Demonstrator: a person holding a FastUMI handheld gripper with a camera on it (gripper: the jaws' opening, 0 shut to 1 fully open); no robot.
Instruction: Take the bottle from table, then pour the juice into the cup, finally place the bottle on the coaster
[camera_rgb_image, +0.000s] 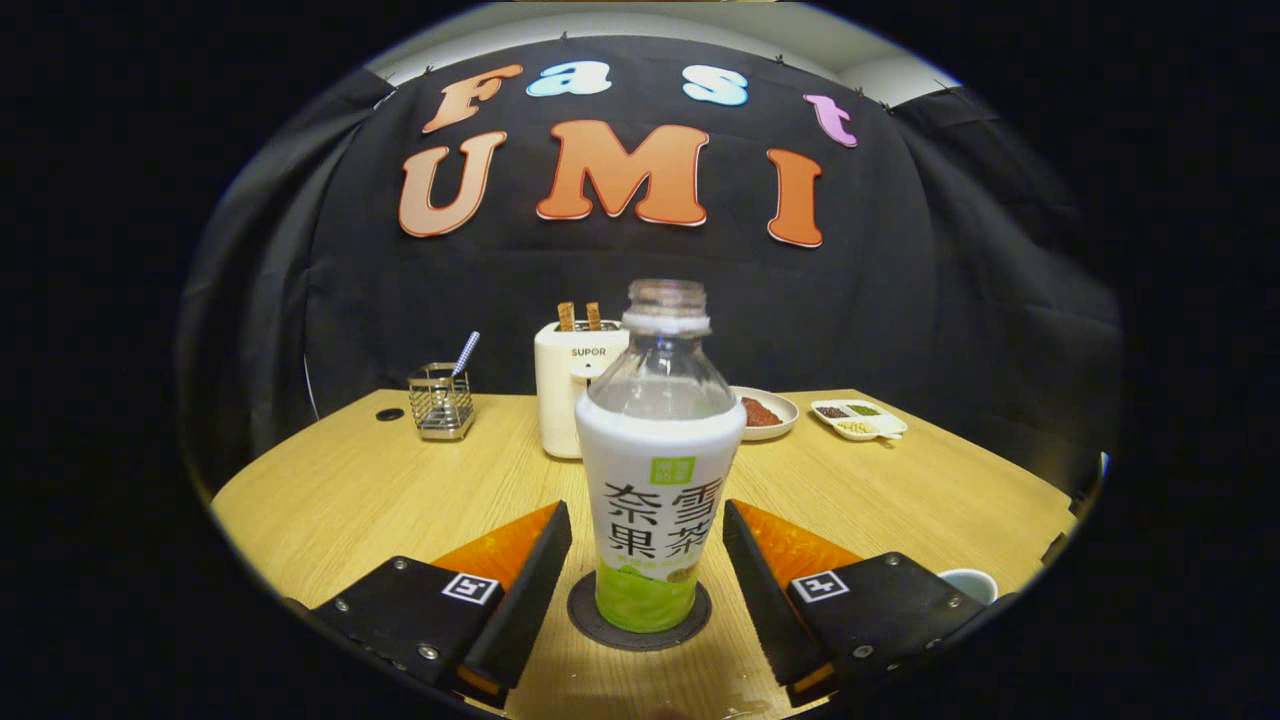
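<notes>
An uncapped clear bottle (655, 480) with a white and green label stands upright on a dark round coaster (640, 618) on the wooden table (330, 500). My gripper (648, 580) is open. Its two black fingers flank the bottle's lower half, and a small gap shows on each side, so neither pad touches the label. A white cup (968, 583) peeks out just beyond the right finger, close to the table's near right edge. What the cup holds is hidden.
Beyond the bottle stand a white toaster (570, 385) with two brown slices, a wire cutlery holder (441, 400) at the far left, a plate (765, 410) with something red-brown, and a small divided dish (858, 417) at the far right.
</notes>
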